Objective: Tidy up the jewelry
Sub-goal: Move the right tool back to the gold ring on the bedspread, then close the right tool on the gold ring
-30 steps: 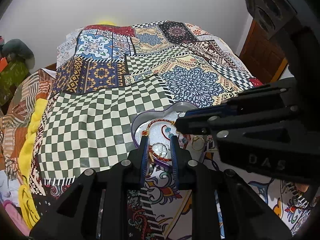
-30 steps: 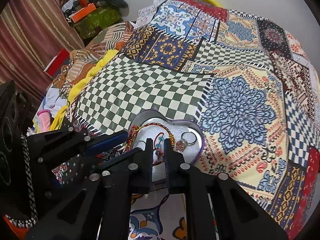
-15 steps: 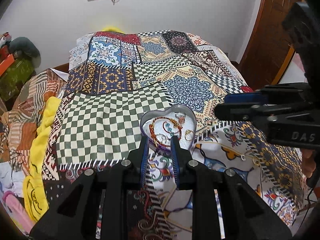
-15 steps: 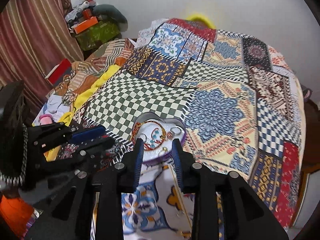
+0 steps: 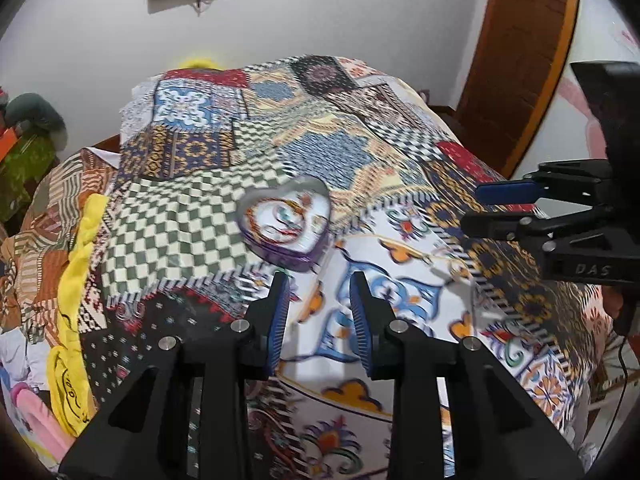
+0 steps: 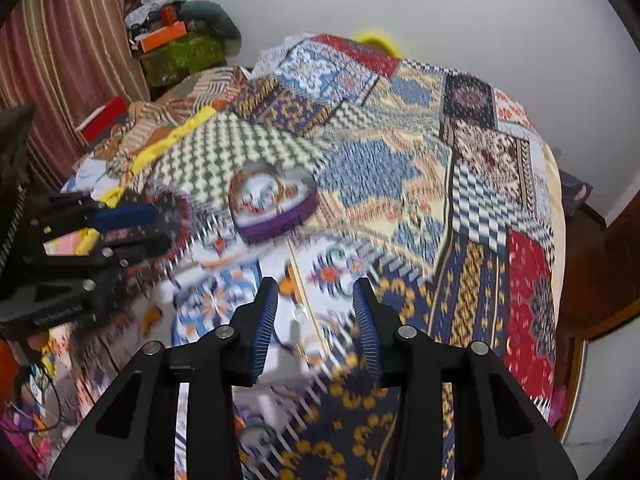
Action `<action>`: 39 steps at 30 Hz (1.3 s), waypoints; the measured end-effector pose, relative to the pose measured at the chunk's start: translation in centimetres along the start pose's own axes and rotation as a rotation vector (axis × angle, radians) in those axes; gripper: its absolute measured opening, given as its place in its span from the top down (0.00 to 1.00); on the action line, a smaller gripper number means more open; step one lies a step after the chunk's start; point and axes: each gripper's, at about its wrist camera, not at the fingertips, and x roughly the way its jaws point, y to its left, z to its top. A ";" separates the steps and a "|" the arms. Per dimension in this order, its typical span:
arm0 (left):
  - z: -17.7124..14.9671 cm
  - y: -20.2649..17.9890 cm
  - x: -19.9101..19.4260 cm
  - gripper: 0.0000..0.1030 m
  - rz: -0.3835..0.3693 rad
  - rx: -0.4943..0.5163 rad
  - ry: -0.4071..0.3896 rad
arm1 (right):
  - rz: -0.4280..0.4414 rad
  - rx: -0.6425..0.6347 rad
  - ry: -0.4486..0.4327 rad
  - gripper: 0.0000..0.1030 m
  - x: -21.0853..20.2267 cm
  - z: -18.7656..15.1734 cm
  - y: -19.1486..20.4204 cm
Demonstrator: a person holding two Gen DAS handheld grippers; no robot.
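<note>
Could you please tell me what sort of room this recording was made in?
Most likely a bedroom in a home: a bed covered with a patchwork bedspread fills both views, a wooden door stands to one side, and a striped curtain hangs by cluttered belongings.

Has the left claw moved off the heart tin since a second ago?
Yes. The left claw has backed off toward the bed's near edge; the heart tin now lies ahead of its opening, empty tips.
</note>
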 end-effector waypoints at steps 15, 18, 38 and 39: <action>-1.8 -3.6 3.5 0.71 -0.061 0.028 0.091 | 0.004 -0.041 0.060 0.65 2.9 -4.0 -0.2; -1.4 -4.1 4.0 0.71 -0.070 0.028 0.088 | 0.029 -0.032 0.046 0.65 3.0 -4.2 -0.5; 1.7 -7.8 8.8 0.91 -0.094 0.088 0.152 | 0.054 0.051 -0.046 0.77 1.7 -4.8 -4.2; 1.6 -7.7 9.0 0.93 -0.093 0.080 0.153 | 0.053 0.053 -0.048 0.77 1.7 -4.8 -4.4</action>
